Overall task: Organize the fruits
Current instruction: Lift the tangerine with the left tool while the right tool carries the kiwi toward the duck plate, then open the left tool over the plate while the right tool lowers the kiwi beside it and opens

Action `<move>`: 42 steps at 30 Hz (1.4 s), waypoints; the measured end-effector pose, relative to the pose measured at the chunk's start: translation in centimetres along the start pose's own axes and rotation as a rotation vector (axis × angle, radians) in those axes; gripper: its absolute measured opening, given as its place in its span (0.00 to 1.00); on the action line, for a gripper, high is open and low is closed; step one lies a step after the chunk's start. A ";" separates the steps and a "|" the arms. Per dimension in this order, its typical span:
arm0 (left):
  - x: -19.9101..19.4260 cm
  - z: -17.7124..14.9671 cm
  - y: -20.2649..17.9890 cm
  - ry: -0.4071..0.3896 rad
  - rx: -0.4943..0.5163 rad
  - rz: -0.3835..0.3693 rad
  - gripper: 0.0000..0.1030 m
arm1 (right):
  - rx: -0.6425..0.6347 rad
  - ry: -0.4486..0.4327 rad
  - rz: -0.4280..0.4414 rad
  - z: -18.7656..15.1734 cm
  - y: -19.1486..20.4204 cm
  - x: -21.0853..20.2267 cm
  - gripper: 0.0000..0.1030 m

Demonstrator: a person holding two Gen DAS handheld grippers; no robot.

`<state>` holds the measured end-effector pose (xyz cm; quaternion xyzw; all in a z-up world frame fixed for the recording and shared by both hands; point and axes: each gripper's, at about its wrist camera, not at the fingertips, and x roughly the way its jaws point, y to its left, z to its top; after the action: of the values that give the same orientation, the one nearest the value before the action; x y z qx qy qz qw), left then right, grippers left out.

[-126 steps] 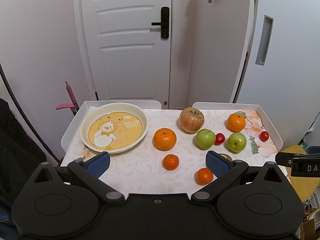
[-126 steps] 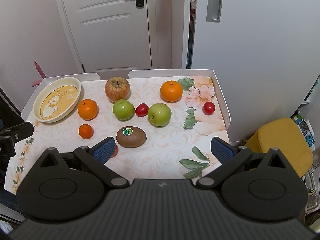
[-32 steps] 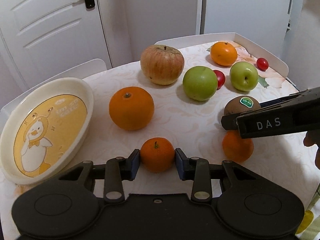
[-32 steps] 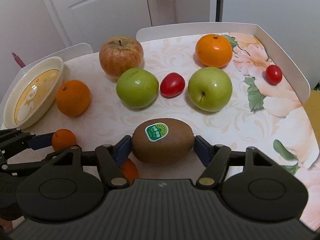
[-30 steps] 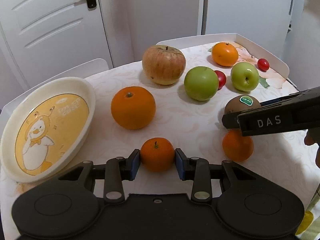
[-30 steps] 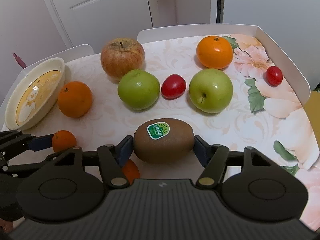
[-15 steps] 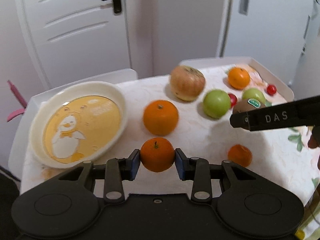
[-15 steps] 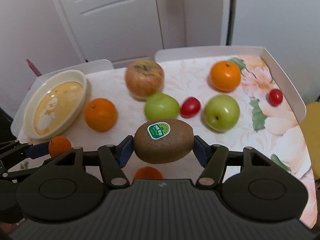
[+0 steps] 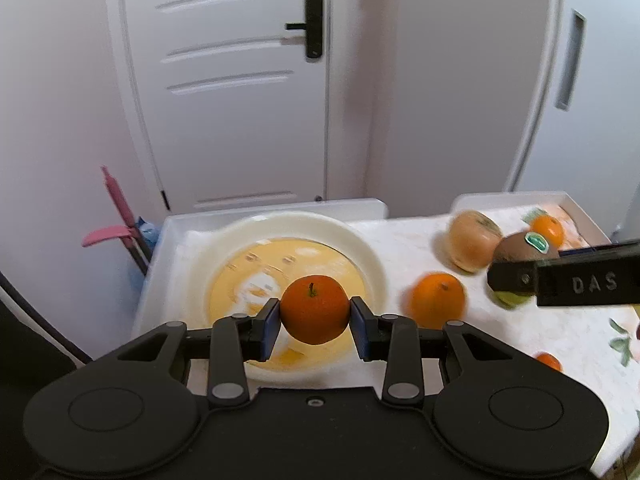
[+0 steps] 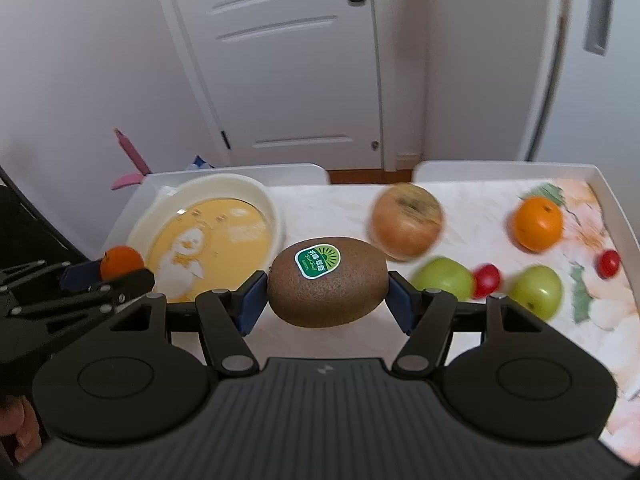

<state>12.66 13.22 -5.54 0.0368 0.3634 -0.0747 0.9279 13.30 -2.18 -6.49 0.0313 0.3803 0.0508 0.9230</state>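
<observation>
So far no fruit lies in the yellow plate, since the left gripper pinches a small mandarin above it, the right gripper clamps the kiwi beside, and apples, oranges and tomatoes wait on the table.

A home, by the look of it: a white panelled door with a black lever handle stands behind a small bench with raised white edges and a flowered cloth. At its far left corner sits a plate printed with a cartoon duck, with fruit spread across the cloth.
</observation>
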 end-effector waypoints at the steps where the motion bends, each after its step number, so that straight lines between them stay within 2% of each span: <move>1: 0.2 0.3 0.6 -0.002 -0.002 0.005 0.39 | 0.000 -0.002 0.006 0.3 0.6 0.4 0.76; 7: 2.0 2.0 3.8 -0.017 0.004 0.039 0.39 | -0.011 -0.017 0.044 2.2 3.3 2.6 0.76; 13: 4.9 3.0 5.3 -0.003 -0.003 0.056 0.39 | -0.041 -0.001 0.077 4.1 4.8 6.0 0.76; 24: 11.1 3.6 5.3 0.062 -0.003 0.087 0.39 | -0.100 0.049 0.132 7.2 4.9 11.7 0.76; 31: 13.7 3.7 4.7 0.090 0.026 0.094 0.40 | -0.102 0.068 0.152 7.9 4.3 13.0 0.76; 35: 13.9 3.6 4.4 0.089 0.040 0.091 0.41 | -0.103 0.079 0.145 8.1 3.7 13.3 0.76; 36: 13.7 3.6 4.3 0.082 0.043 0.095 0.49 | -0.101 0.081 0.145 8.1 3.6 13.2 0.76; 37: 13.5 3.7 4.2 0.075 0.046 0.101 0.69 | -0.099 0.082 0.146 8.2 3.5 13.2 0.76; 39: 12.7 3.8 3.8 0.049 0.054 0.111 0.94 | -0.097 0.084 0.149 8.2 3.3 13.0 0.76; 42: 11.3 4.0 3.6 0.016 0.084 0.114 0.97 | -0.099 0.083 0.151 8.4 3.1 12.7 0.76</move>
<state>24.17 14.97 -10.23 0.0969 0.3648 -0.0365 0.9253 27.96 2.26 -9.13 0.0121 0.4120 0.1399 0.9003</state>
